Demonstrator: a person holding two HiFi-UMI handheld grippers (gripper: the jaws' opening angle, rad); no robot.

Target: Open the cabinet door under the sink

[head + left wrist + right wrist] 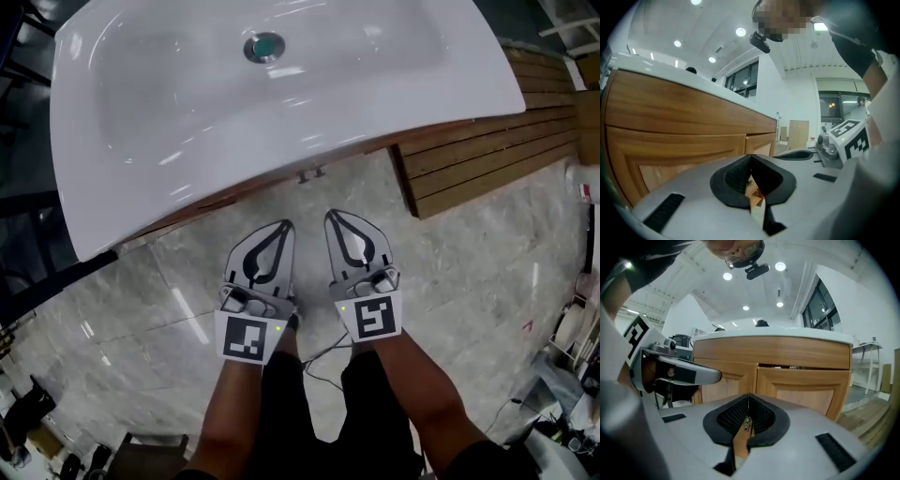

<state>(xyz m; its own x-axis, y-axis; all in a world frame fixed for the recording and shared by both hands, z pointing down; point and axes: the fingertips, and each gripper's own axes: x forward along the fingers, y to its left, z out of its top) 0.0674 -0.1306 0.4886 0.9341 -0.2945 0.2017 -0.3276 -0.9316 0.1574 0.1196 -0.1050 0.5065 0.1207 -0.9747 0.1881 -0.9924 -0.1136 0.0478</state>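
Left gripper (281,229): my jaws are pressed together with nothing between them. It hangs over the floor (141,319), just short of the front edge of the sink (187,112), and is touching nothing.

Cabinet (773,352): it stands directly under the sink, ahead of both grippers. The left door (724,380) and right door (806,387) meet at a centre seam. Both appear closed, so I judge the task not yet begun. A small metal fitting (797,367) sits at the top edge of the right door, near the seam. It is too small to identify, though it may be the pull.

Right gripper (334,219): my jaws are likewise together and empty. It sits just beside the left gripper, apart from the cabinet.

Recommendation for the step in hand: choose one door and bring one gripper up to its top edge by the seam. Part the jaws before contact and seat them on the pull or the door lip. Draw outward along the hinge arc, not straight back. Keep the other gripper out of the door's swing.

Count: two grippers, two doors, one sink, one drain (265,46), one metal fitting seen, and one slatted wooden platform (487,150) off the cabinet's right corner
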